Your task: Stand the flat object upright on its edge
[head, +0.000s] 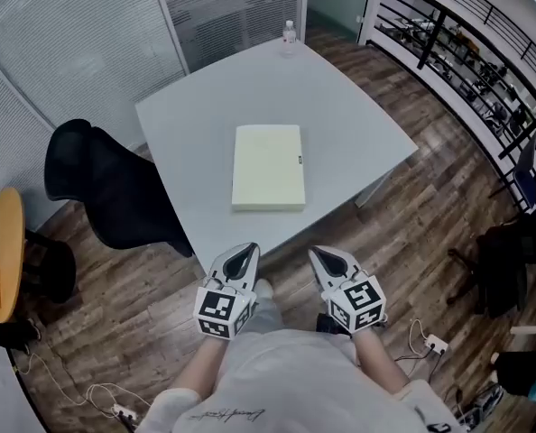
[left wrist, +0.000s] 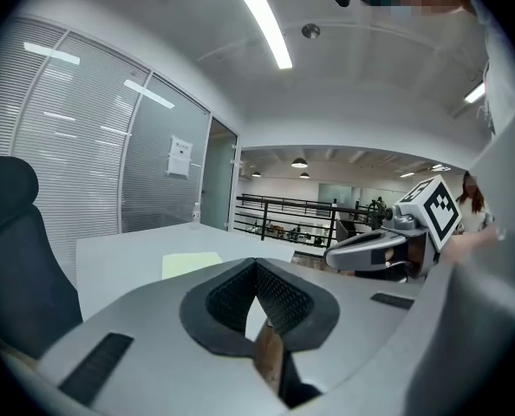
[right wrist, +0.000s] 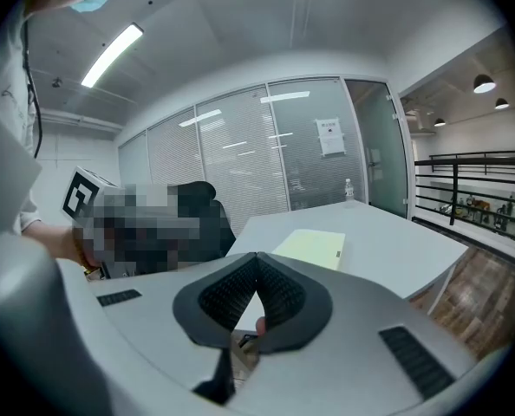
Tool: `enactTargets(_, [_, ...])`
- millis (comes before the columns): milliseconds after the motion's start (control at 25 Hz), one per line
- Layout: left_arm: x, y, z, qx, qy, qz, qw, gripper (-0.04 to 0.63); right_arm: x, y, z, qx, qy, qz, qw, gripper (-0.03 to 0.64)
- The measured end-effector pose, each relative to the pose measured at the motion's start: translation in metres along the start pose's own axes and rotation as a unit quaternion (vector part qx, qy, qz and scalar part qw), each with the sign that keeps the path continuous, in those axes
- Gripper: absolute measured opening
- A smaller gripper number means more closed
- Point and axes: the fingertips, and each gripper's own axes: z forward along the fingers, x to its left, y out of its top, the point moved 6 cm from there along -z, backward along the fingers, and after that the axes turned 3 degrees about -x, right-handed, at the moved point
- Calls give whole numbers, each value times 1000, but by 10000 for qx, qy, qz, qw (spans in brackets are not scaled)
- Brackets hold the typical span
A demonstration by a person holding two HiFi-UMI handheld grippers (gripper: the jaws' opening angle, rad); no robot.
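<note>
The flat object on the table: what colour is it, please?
The flat object is pale yellow, clearest in the head view.

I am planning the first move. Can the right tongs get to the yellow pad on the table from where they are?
Probably yes: the right tongs, shut and empty, point toward the yellow pad, and nothing stands on the table between them.

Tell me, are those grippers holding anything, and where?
Nothing. The left gripper and right gripper are shut and empty; the yellow flat object lies on the table.
</note>
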Motion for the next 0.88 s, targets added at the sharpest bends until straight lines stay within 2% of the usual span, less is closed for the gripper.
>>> enactTargets(320, [56, 24, 45, -59, -263, 62, 9996, 12, -20, 30, 52, -108, -286, 25, 9995, 25])
enactTargets(600, [93, 32, 62, -27, -428, 116, 9990, 12, -21, 44, 92, -167, -406, 95, 9990, 25])
enactTargets(880, [110, 26, 73, 76, -501, 42, 9987, 12, -26, 45, 101, -113, -562, 130, 9983, 25])
